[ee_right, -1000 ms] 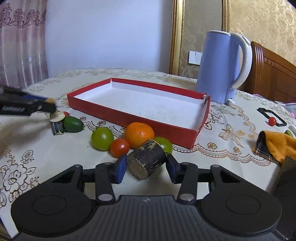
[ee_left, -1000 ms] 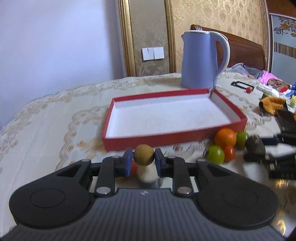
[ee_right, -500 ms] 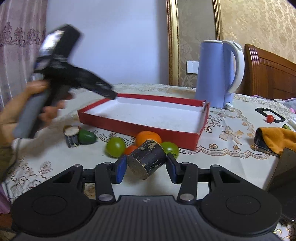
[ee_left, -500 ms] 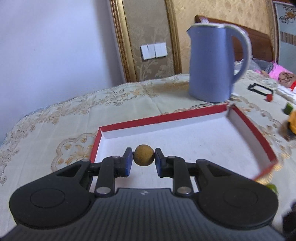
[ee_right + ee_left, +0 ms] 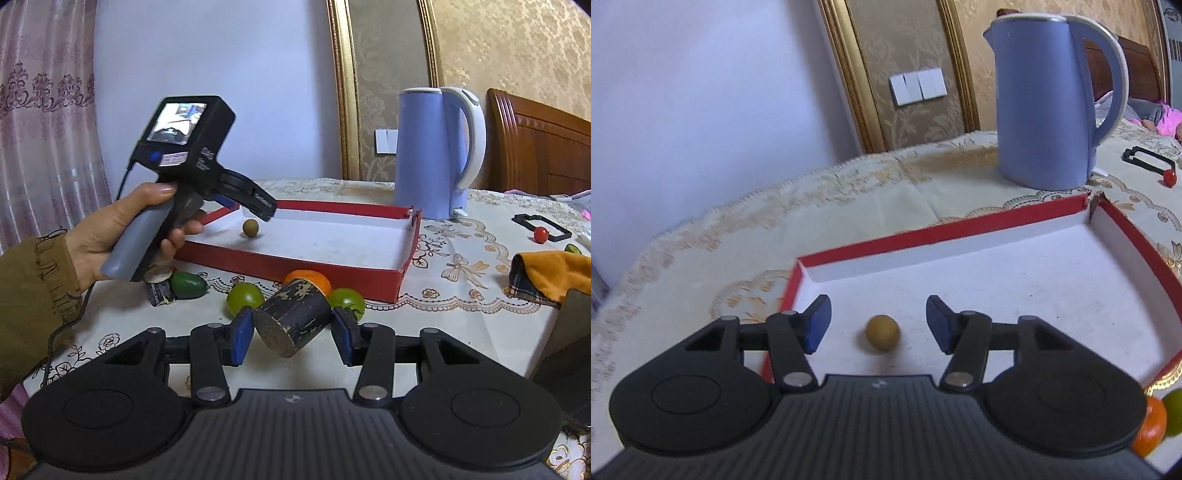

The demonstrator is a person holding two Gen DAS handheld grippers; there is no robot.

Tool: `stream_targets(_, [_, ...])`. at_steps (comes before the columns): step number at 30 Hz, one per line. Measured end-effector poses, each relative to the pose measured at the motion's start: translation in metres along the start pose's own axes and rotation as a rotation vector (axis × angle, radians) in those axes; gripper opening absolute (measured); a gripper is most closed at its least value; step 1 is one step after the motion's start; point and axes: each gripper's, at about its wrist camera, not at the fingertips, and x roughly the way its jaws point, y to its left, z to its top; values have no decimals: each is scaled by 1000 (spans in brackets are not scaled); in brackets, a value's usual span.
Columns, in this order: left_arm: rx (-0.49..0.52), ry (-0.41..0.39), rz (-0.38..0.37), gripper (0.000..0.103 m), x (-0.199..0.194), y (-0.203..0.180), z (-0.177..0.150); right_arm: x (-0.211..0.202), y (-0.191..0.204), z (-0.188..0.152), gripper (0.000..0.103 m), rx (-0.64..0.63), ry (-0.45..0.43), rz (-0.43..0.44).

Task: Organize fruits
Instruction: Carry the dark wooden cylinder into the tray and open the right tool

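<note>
A plain pale lilac-white wall [image 5: 221, 55] is being seen behind the bench [image 5: 849, 195], which is being covered by a cream tablecloth embroidered with gold floral scrollwork [image 5: 461, 258]. A gilded vertical frame moulding [image 5: 341, 88] is being shown beside a panel of beige damask wallpaper [image 5: 905, 48], on which a white multi-gang light switch [image 5: 918, 85] is being carried. A sheer pink curtain with a lace-patterned band [image 5: 44, 122] is being lit softly from behind at the left. A dark carved wooden headboard [image 5: 539, 144] is being glimpsed at the right.
</note>
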Motion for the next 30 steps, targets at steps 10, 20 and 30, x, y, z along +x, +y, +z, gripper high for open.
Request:
stream_targets(10, [-98,-126,23,81,-94,42,-25,6,4,6,45,4,-5,5])
stream_targets(20, [-237,-113,68,88,-130,78,-92,11,1,22,45,-14,-22,-19])
stream_targets(30, [-292,-36,20,89,-127,91,-139,50,-6,47,45,-56,3,-83])
